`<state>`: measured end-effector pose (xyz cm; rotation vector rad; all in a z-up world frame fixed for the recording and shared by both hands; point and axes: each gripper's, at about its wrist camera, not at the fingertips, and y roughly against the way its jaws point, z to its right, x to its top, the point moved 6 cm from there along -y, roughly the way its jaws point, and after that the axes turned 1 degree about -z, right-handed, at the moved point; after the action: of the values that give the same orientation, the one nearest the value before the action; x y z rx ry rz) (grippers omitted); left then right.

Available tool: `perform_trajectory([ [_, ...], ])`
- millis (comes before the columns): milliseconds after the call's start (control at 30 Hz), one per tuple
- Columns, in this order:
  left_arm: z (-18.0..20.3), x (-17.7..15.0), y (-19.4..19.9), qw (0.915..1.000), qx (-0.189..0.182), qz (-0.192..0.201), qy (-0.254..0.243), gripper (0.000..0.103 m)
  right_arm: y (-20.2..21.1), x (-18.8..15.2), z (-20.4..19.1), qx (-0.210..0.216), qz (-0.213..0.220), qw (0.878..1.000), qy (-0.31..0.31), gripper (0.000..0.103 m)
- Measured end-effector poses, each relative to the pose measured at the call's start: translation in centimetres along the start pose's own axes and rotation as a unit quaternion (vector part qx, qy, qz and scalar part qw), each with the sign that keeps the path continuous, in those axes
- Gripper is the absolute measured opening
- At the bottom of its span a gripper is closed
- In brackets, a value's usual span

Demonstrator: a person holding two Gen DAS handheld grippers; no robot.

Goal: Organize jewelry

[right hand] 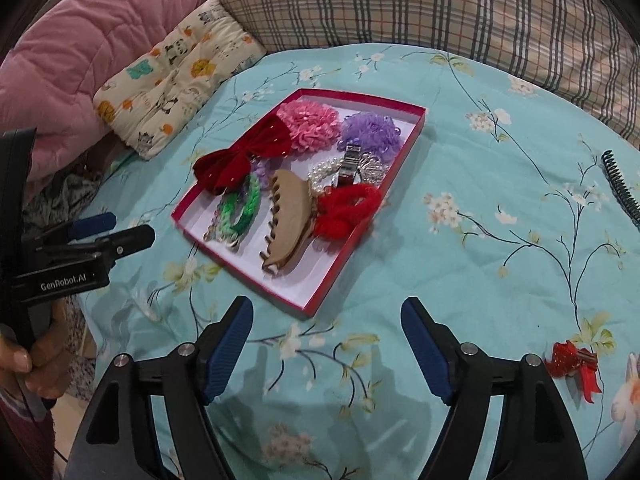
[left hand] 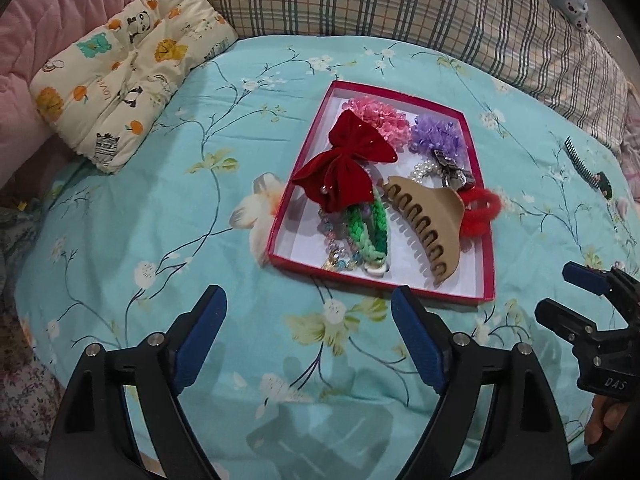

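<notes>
Both grippers hang nearest the lens, over the flowered blue bedsheet (left hand: 160, 184): the left gripper (left hand: 308, 312) and the right gripper (right hand: 327, 322) stand wide and hold nothing, only sheet between their blue pads.

Ahead of both claws lies the red tray (left hand: 486, 264), shallow with a white floor, probably chosen so that all pieces stay visible. Inside it, the beige claw clip (left hand: 428, 220) lies closest to the grippers, the red velvet bow (left hand: 340, 168) behind it to the left, and the pink pompom (left hand: 380, 120) and purple pompom (left hand: 438, 140) at the far end. A green braided band (left hand: 368, 224), a pearl bracelet (right hand: 320, 176) and a fluffy red scrunchie (right hand: 348, 204) fill the gaps.

Outside the tray, right of the right gripper, a small red bow clip (right hand: 576, 364) and a dark comb (right hand: 622, 184) wait, apparently not sorted yet.

Writing: "GenRobot.AI" and "DAS" on the gripper bodies, "LOVE" on the cartoon cushion (left hand: 120, 80).
</notes>
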<state>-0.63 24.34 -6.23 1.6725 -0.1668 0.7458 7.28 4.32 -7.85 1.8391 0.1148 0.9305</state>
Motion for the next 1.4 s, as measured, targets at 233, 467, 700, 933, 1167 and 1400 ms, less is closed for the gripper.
perform_trajectory([
  [233, -0.6, -1.1, 0.8, 0.9999, 0.013, -0.002, -0.005, 0.087, 0.8, -0.9, -0.7, -0.008, -0.004, 1.0, 0.009, 0.084],
  [467, -0.5, -1.2, 2.2, 0.9997, 0.019, 0.003, -0.016, 0.088, 2.0, -0.6, -1.3, -0.015, 0.0, 1.0, 0.022, 0.086],
  [700, -0.4, -0.1, 3.6, 0.9985, 0.04, 0.022, -0.029, 0.103, 3.6, 0.5, -1.9, -0.018, 0.022, 0.999, 0.033, 0.099],
  [933, -0.5, -0.2, 1.4, 0.9985, 0.047, 0.0, -0.028, 0.103, 1.6, 0.5, -2.0, -0.024, -0.001, 0.999, 0.03, 0.099],
  [1167, -0.5, -0.1, 0.2, 0.9983, 0.053, -0.008, -0.025, 0.103, -0.6, 0.9, -1.9, -0.028, -0.014, 0.999, 0.021, 0.099],
  [1400, -0.9, 0.6, -0.5, 0.9981, 0.059, -0.01, -0.018, 0.103, -1.9, 1.8, -1.8, -0.031, -0.018, 0.999, 0.017, 0.099],
])
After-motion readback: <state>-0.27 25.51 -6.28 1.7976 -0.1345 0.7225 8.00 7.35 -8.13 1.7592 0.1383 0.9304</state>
